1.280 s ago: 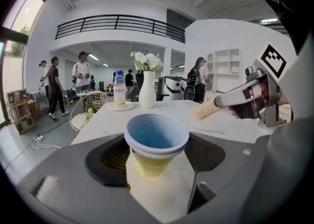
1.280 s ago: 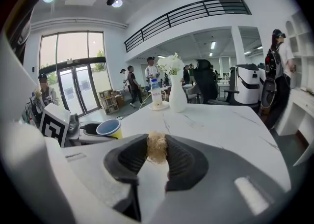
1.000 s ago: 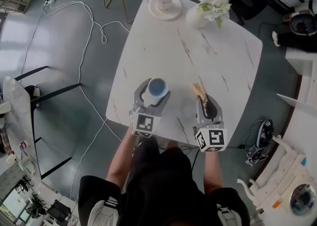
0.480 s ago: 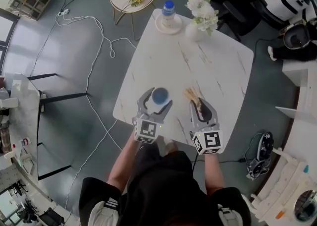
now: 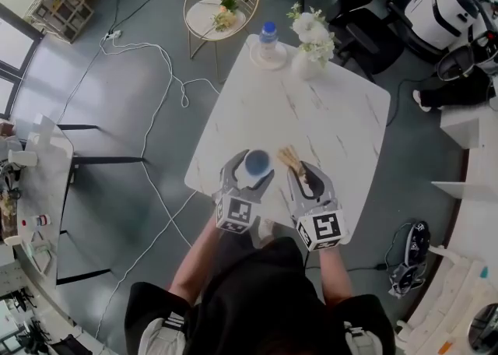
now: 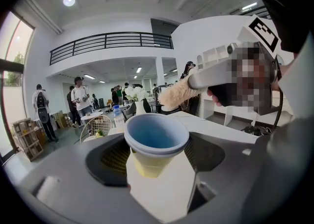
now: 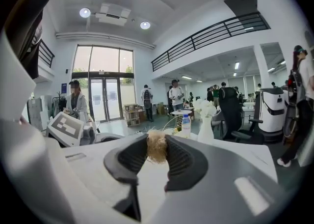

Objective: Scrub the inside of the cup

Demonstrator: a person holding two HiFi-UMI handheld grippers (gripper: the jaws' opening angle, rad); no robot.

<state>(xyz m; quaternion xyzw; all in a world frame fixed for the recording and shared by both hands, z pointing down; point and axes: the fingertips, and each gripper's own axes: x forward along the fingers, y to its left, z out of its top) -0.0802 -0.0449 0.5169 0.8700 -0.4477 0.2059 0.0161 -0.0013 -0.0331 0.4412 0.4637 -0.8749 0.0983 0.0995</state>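
Left gripper (image 5: pixel 250 166) jaws clamped on cup (image 6: pixel 156 140) (blue inside), right gripper (image 5: pixel 303 176) jaws pinching brush (image 7: pixel 157 152)

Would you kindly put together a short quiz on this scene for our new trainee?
1. True or false: the brush is already inside the cup.
2. What does the left tool hold? A cup; B sponge; C nothing.
3. Fill in: the right tool is shut on the ____.
Key: 1 false; 2 A; 3 brush.
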